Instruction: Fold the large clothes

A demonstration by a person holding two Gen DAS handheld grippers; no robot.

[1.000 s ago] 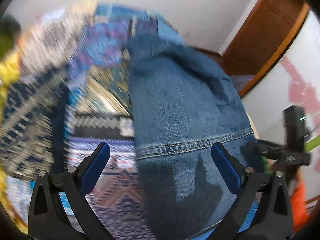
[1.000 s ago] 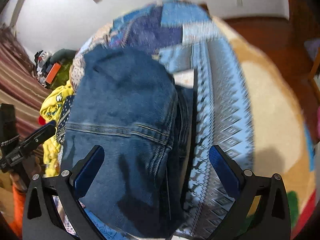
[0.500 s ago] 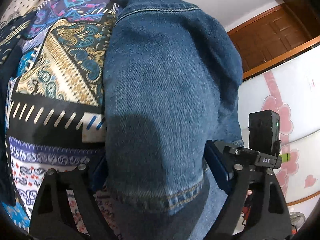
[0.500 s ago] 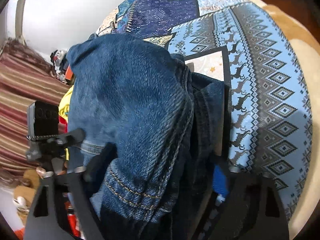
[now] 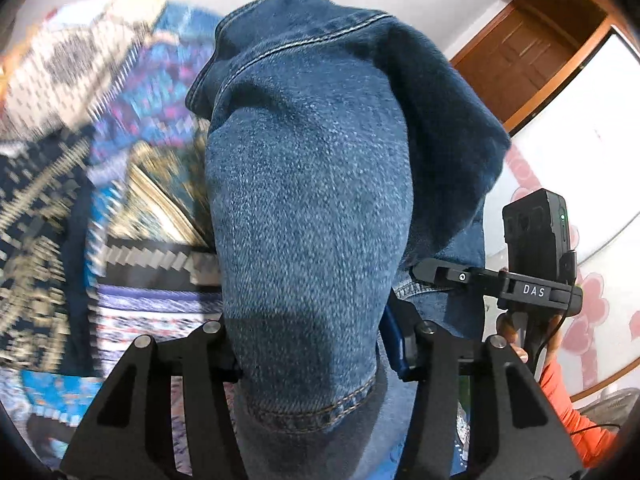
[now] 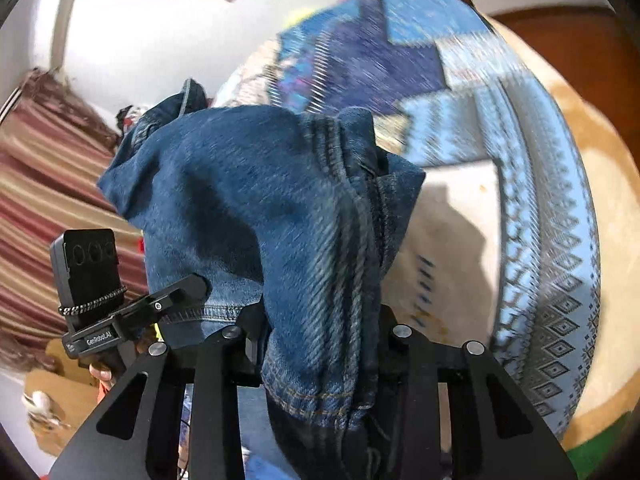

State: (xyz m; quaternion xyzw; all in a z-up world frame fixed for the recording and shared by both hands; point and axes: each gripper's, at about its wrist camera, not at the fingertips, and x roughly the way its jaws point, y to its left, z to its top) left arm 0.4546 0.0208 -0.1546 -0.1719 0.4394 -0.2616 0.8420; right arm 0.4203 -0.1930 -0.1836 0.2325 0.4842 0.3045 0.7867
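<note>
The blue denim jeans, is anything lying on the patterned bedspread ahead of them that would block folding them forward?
Nothing visible does. The blue denim jeans are clamped in both tongs, left and right. The patterned bedspread beyond them shows only bare fabric, though the lifted denim hides the part directly behind it.

left claw [image 5: 308,356], right claw [image 6: 316,344], both just closing, clamped

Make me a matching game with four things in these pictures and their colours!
Things:
1. jeans
2. door
3. sleeve
4. curtain

Colours:
A. orange
B. red and tan stripes
C. blue
D. brown

Pairs: 1-C, 2-D, 3-A, 4-B
</note>
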